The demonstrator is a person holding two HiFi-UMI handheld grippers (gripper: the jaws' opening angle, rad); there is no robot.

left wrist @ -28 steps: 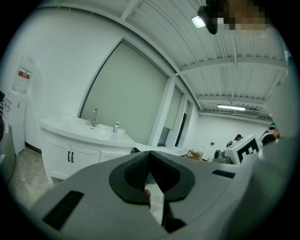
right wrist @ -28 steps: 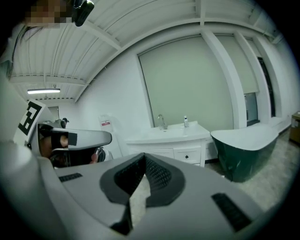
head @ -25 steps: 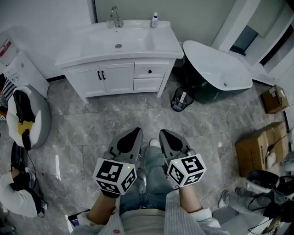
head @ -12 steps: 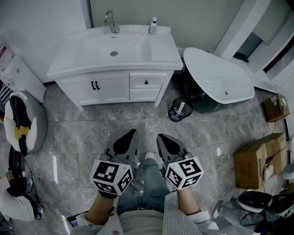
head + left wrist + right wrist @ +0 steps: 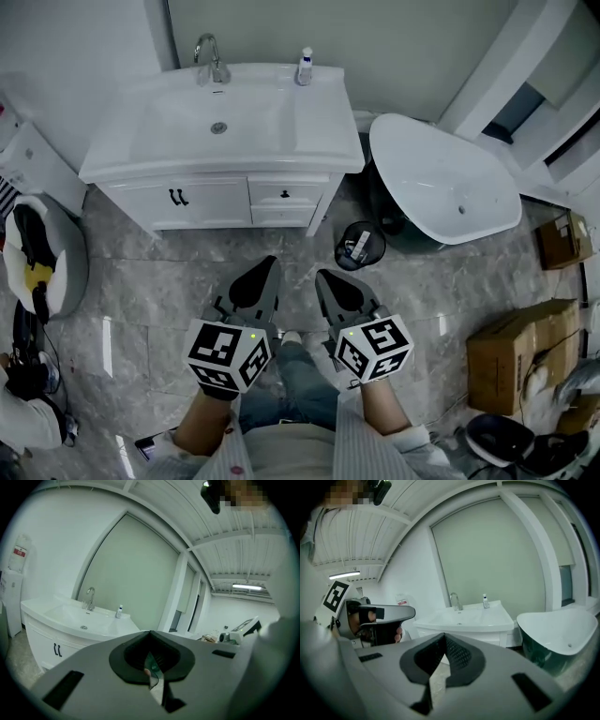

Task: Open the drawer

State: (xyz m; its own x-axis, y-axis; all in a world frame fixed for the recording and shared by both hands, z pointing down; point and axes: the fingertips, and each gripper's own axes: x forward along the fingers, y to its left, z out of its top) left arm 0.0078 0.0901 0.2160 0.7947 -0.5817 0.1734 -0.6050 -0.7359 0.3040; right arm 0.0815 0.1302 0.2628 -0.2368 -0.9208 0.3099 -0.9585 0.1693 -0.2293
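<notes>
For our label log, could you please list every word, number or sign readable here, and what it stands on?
Nothing here is legible.
Red label on the white unit left of the vanity: too blurred to read.
Bottle on the vanity top: print too small to read.

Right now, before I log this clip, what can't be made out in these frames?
The drawers of the white vanity cabinet: the head view sees their fronts steeply, so whether either stands ajar is unclear.
Same drawers, left gripper view: hidden behind the grey body of the left gripper.
The small white bottle, head view: label too small to read.
</notes>
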